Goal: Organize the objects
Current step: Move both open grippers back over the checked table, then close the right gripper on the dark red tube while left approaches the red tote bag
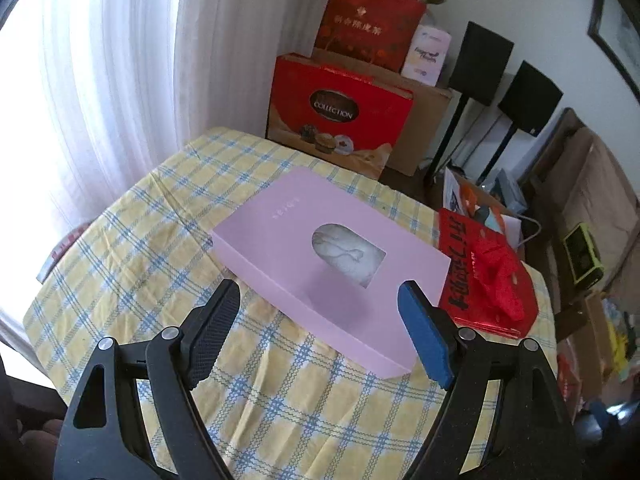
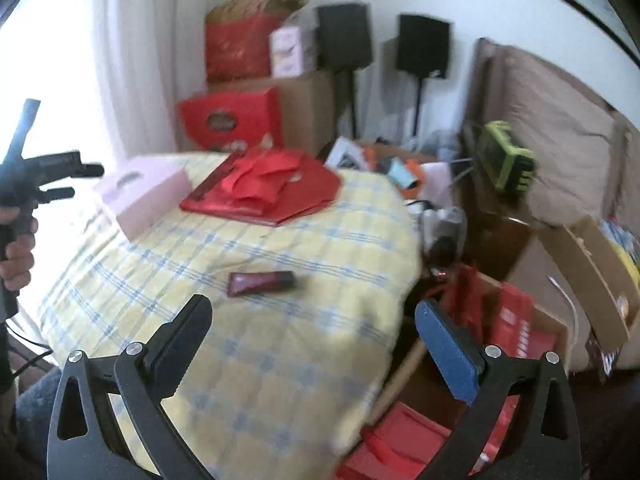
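A flat pink box (image 1: 280, 220) with an oval window lies across the table's yellow-and-blue checked cloth (image 1: 140, 248). My left gripper (image 1: 319, 286) hovers open over the box's near edge, with nothing gripped. To the box's right lies a flat red bag (image 1: 488, 276) with a crumpled red handle. In the right wrist view the pink box (image 2: 144, 192) and red bag (image 2: 272, 188) sit at the far side of the cloth (image 2: 280, 360). A small dark red packet (image 2: 260, 282) lies nearer. My right gripper (image 2: 313, 303) is open and empty above the table's near right edge.
Red gift boxes (image 1: 340, 120) are stacked behind the table beside a white curtain (image 1: 120, 60). Black speakers on stands (image 1: 480, 64) line the wall. Red boxes and cartons (image 2: 512, 320) crowd the floor on the right, near a green device (image 2: 506, 158). A hand (image 2: 18, 256) holds the other gripper at left.
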Available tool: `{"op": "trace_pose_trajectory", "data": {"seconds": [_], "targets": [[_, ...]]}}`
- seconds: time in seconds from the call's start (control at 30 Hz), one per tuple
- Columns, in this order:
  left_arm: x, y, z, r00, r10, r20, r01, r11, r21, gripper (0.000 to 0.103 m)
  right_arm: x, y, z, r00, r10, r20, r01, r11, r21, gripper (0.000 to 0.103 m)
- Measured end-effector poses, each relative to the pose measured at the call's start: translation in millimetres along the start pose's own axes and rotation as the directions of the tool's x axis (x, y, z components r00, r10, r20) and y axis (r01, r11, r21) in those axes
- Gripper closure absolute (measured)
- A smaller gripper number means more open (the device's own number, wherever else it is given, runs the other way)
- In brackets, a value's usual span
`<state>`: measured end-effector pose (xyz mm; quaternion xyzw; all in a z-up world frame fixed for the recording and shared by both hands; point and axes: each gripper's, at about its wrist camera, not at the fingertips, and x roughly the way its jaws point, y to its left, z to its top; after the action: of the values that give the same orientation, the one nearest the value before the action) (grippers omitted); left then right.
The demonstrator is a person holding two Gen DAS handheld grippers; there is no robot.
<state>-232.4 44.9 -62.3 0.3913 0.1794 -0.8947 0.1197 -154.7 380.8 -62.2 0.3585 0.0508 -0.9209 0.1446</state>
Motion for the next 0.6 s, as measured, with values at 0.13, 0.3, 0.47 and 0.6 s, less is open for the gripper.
{"op": "trace_pose_trajectory", "data": {"seconds": [0.13,0.3,0.47,0.6], "targets": [[4,2,0,1.0,-0.014,-0.004,0.014,1.0,0.0,0.024,47,13,7,0.996,0.007,-0.088,-0.011,0.999,-0.046,0.001],[10,10,0,1.0,-0.015,-0.016,0.015,1.0,-0.017,0.024,78,28,5,0.985,-0.009,-0.174,-0.011,0.994,-0.11,0.001],[17,22,0,0.999,-0.011,-0.035,0.009,0.998,-0.062,0.024,83,33,9,0.985,-0.034,-0.168,0.009,0.989,-0.147,0.003],[14,23,1,0.999,-0.029,-0.03,0.027,0.997,-0.073,0.024,89,35,10,0.981,0.038,-0.189,-0.057,0.994,-0.097,0.021]]}}
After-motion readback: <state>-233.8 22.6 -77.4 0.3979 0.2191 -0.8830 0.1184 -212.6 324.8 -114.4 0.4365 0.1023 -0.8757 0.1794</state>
